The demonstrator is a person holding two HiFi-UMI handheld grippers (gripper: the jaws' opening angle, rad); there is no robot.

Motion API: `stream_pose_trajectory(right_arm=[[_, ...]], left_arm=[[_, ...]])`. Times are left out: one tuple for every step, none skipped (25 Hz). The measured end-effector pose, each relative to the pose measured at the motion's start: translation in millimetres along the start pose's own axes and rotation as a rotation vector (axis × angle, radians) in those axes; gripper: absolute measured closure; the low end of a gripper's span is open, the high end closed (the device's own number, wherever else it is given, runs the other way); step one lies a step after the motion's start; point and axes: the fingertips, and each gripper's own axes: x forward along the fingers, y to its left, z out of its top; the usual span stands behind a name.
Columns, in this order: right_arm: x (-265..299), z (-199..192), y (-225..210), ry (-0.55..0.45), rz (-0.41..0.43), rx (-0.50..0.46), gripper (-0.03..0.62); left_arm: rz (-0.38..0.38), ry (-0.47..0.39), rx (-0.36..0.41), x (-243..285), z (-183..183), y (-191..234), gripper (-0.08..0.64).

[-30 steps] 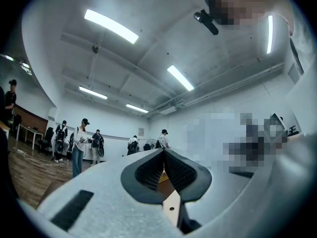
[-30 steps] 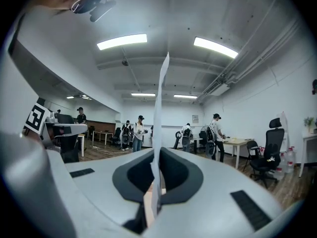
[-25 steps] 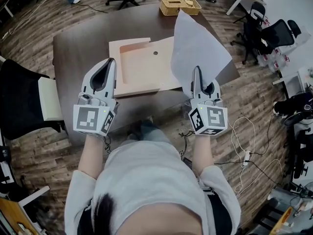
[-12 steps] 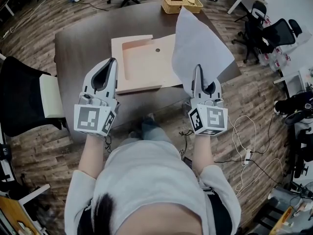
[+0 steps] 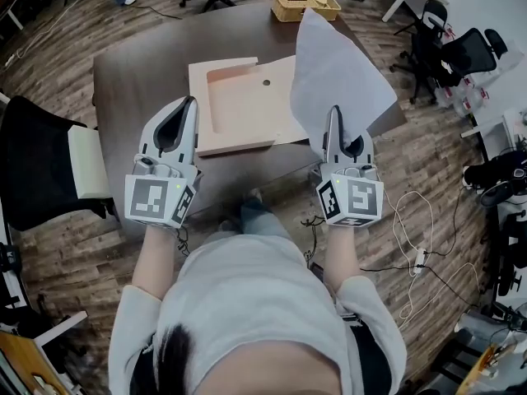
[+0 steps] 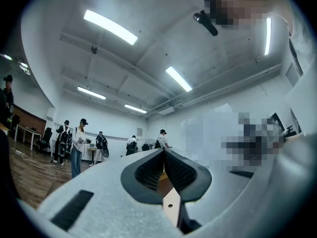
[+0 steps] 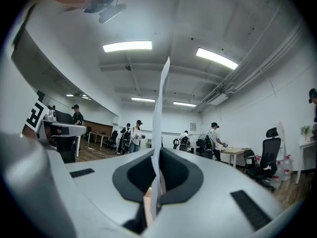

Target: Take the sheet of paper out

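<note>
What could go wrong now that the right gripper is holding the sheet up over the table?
1. The right gripper pinches the sheet only at its lower edge, so the tall, unsupported paper could flop, crease or slip out.
2. The left gripper is shut and empty beside the open beige box, so nothing backs up that single grip.

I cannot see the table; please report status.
Left gripper jaws together, empty. Right gripper shut on sheet of paper, held upright near wooden tray. Nothing blocking.

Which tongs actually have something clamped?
The right tongs: shut on the white sheet of paper. The left tongs are shut on nothing.
</note>
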Motion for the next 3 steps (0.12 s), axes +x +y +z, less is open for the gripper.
stream_pose_trajectory(right_arm=[[-0.6, 0.5, 0.6, -0.002, -0.001, 0.0, 0.578], [-1.2, 1.0, 1.2, -0.004, -0.002, -0.001, 0.578], [-1.8, 1.4, 1.9, -0.006, -0.003, -0.001, 0.578]], left_arm=[[-0.001, -0.001, 0.0, -0.9, 0.1, -0.1, 0.551], [-0.003, -0.002, 0.001, -1.8, 0.2, -0.3, 0.551], [-0.004, -0.002, 0.001, -2.6, 0.3, -0.4, 0.551]])
